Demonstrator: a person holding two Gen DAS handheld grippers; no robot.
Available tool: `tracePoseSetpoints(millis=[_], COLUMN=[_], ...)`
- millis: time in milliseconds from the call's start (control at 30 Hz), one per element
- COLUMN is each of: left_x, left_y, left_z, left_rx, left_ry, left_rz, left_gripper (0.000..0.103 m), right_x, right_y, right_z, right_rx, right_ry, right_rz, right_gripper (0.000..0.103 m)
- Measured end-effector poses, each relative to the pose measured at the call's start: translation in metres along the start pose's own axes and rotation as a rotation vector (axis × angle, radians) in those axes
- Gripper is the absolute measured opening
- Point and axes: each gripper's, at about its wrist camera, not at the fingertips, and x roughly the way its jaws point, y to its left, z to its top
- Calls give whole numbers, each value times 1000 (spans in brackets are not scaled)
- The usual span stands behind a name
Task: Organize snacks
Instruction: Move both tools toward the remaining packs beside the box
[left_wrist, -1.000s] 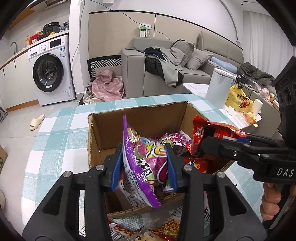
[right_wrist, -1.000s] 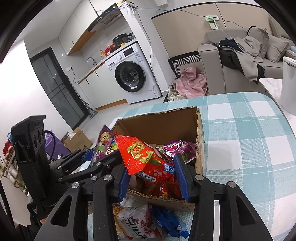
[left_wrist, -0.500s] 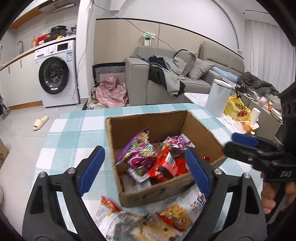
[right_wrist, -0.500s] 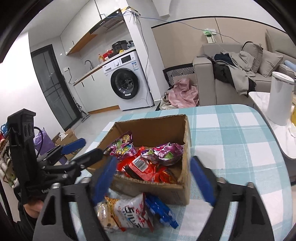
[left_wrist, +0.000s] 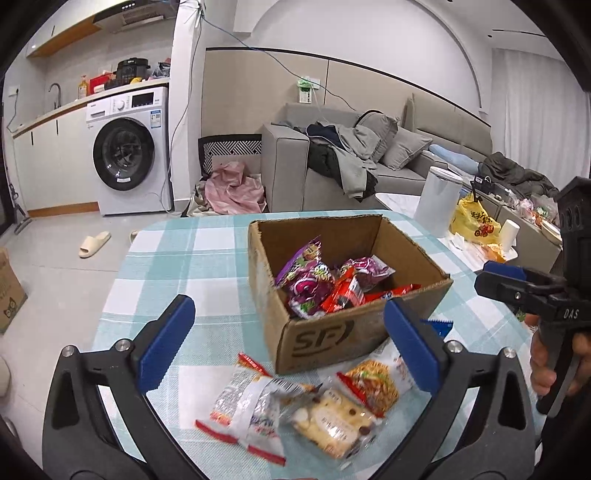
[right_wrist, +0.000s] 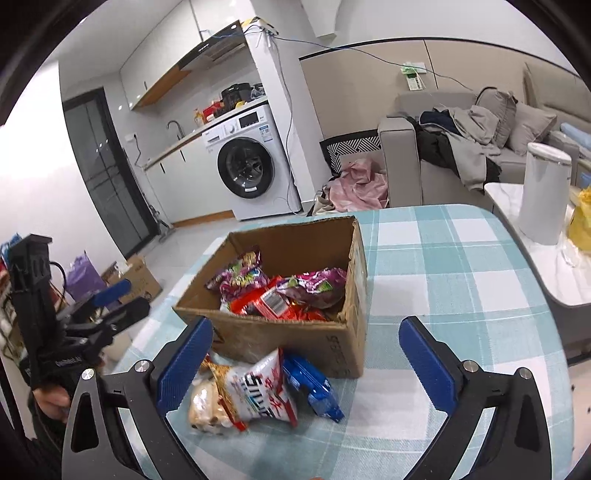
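Both grippers, left gripper (left_wrist: 288, 341) and right gripper (right_wrist: 304, 362), are opening wide, nothing between the jaws. Below them lying loose: crinkly, light, slippery snack packets (left_wrist: 295, 402); I'd be pinching a sealed edge.

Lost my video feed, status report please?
Left gripper, right gripper opening, empty. Brown cardboard box holds packets. Loose snack packets outside it. Nothing blocking.
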Motion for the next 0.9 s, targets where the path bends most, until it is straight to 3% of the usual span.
tracePoseSetpoints(millis=[300,900], left_x=[-9,32], left_y=[14,3], left_z=[-21,-38], left_rx=[-15,57], left_ry=[26,133], left_rz=[17,23], left_gripper=[102,102], right_x=[4,27], right_y=[5,-10], right_z=[-15,-25], right_rx=[-58,-22], right_ry=[37,129], right_rz=[-20,-57], right_gripper=[102,102])
